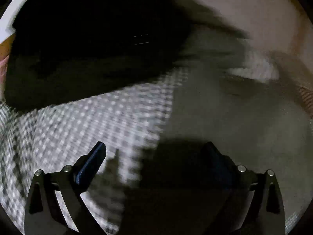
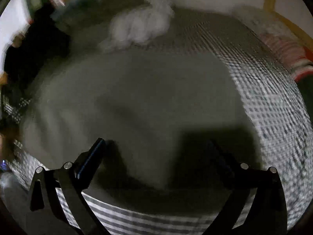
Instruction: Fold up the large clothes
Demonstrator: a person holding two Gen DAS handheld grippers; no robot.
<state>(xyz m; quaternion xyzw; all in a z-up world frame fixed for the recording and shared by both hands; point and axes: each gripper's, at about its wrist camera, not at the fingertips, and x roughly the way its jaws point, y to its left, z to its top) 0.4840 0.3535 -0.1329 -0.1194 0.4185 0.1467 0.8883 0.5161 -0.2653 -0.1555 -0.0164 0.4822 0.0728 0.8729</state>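
Observation:
A large olive-grey garment (image 2: 137,98) lies spread on a checkered bed cover (image 2: 273,105). In the left wrist view the garment (image 1: 234,121) fills the right half, its edge running over the checkered cover (image 1: 78,125). My left gripper (image 1: 154,152) is open and empty, hovering over the garment's edge. My right gripper (image 2: 156,150) is open and empty, just above the garment's near part. Both views are blurred by motion.
A black garment (image 1: 88,39) lies at the far left in the left wrist view. A white fluffy item (image 2: 140,25) sits at the far side of the bed. Striped pink fabric (image 2: 287,52) lies at the right. Dark clothes (image 2: 39,45) are piled at the left.

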